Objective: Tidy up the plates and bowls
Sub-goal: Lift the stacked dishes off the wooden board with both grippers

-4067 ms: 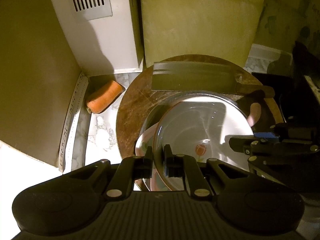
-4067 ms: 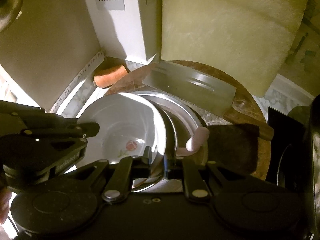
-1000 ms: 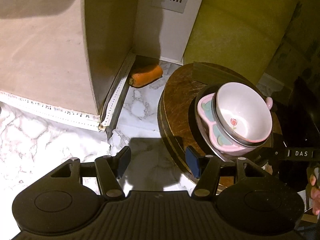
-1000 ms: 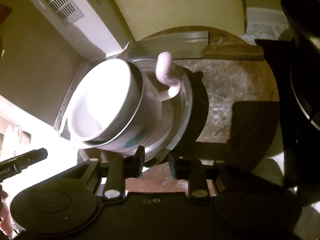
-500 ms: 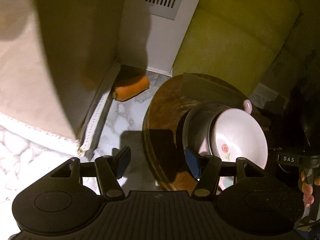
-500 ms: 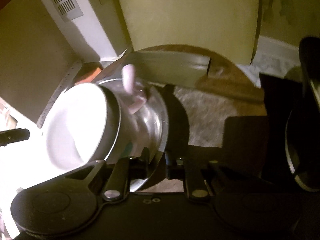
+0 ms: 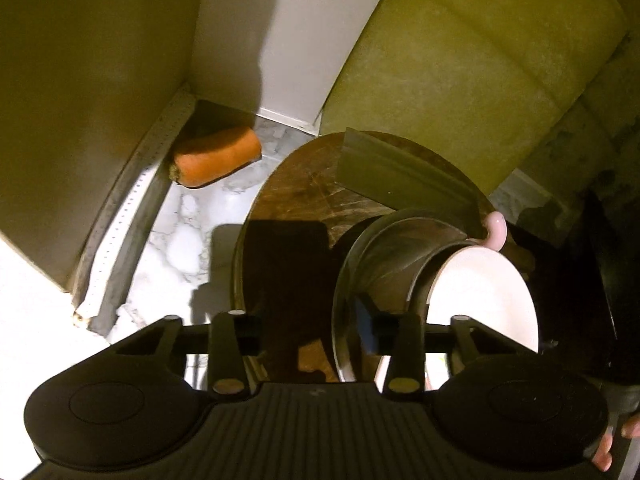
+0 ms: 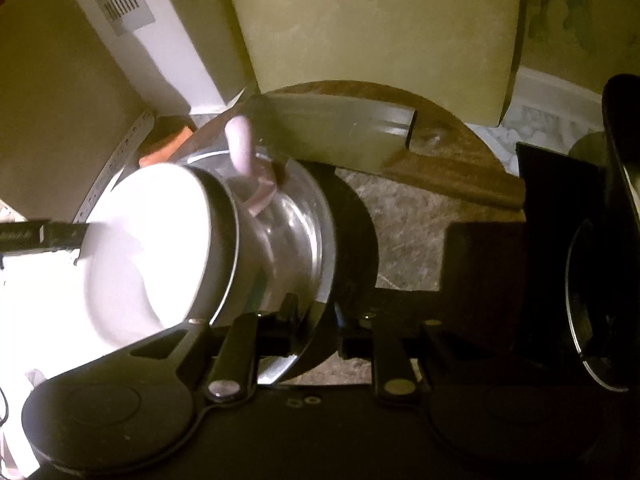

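Dishes are up and tilted: my right gripper (image 8: 316, 334) is pinched down on the rim of the steel plate (image 8: 308, 240), carrying the nested stack, with the white bowl (image 8: 144, 248) and its pink handle (image 8: 240, 144) tipped toward my left side above the round wooden board (image 8: 420, 216). My left gripper (image 7: 314, 332) hangs wide open, holding nothing, one finger (image 7: 370, 326) just behind the plate's edge. I'd call this the carry step; next I need to level the stack and find a landing spot. Watch the cleaver (image 7: 404, 178) at the board's back and the carrot (image 7: 216, 156) in the corner. Open marble counter (image 7: 188, 236) to the left looks like the freest room.
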Tool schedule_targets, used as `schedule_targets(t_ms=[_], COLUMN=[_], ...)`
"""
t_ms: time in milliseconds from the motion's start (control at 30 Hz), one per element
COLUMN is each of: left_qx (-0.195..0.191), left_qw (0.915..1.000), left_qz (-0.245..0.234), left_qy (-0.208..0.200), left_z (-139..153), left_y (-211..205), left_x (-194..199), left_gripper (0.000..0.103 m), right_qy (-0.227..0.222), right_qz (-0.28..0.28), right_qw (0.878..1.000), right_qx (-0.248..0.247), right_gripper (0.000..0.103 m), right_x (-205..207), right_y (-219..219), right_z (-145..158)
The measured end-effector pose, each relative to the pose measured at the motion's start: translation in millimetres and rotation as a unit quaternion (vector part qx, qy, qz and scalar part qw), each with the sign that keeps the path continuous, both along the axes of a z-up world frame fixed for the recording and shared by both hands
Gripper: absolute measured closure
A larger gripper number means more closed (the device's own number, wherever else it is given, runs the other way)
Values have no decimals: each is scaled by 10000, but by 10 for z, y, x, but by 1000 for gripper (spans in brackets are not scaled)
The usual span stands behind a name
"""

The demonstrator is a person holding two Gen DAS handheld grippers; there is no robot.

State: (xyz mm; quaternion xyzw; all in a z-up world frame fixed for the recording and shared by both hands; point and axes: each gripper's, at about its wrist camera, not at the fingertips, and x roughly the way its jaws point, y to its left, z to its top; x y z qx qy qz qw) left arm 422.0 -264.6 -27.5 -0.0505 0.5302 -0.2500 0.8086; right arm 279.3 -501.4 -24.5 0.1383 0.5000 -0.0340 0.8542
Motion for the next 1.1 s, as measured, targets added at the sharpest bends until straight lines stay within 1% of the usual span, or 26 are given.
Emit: schedule_targets(t_ms=[100,200,233,267,300,333,400,500,633,733,933,1100], left_qx=[-24,-185,-238,-274,-303,-324,-321,-167,-95,-117,-52,-25], left_qw=[10000,9995,9992,9990,9988,9986,9988,9997,9998,9998,9999,9999], left_qz=[26,31,34,51,51,42,29,-15,-26,-3,42,154], left_qy=[81,262,313,346,378,406,356,196,156,163,94,56], left_z=[-44,-101,-114,-124,-132,-137,-121,-86,-77,-64,-4,106], left_y=[-25,-34,-36,-38,-45,-51,-70,-108,-94,-53,40,221], left_x=[29,54,54,54,56,55,38,-4,-62,-102,-203,-301], left_gripper=[70,70,72,76,84,89,93,94,94,94,94,94], right_qy=[43,64,64,56,41,26,-8,-67,-121,-189,-91,-120], right_qz=[65,53,26,0,-20,-53,-107,-138,-140,-96,-52,65], right_qw=[10000,9999,9998,9997,9998,9998,9997,9997,9998,9998,9999,9999], right_qx=[34,146,195,225,218,212,235,183,114,-7,-12,4], right_gripper=[82,81,81,81,83,83,84,85,85,86,86,86], right_x=[-28,-55,-56,-60,-62,-66,-75,-99,-125,-150,-173,-191], right_y=[44,66,62,61,62,62,60,80,109,139,196,301], right_z=[-23,-63,-76,-86,-91,-92,-84,-79,-64,-33,1,72])
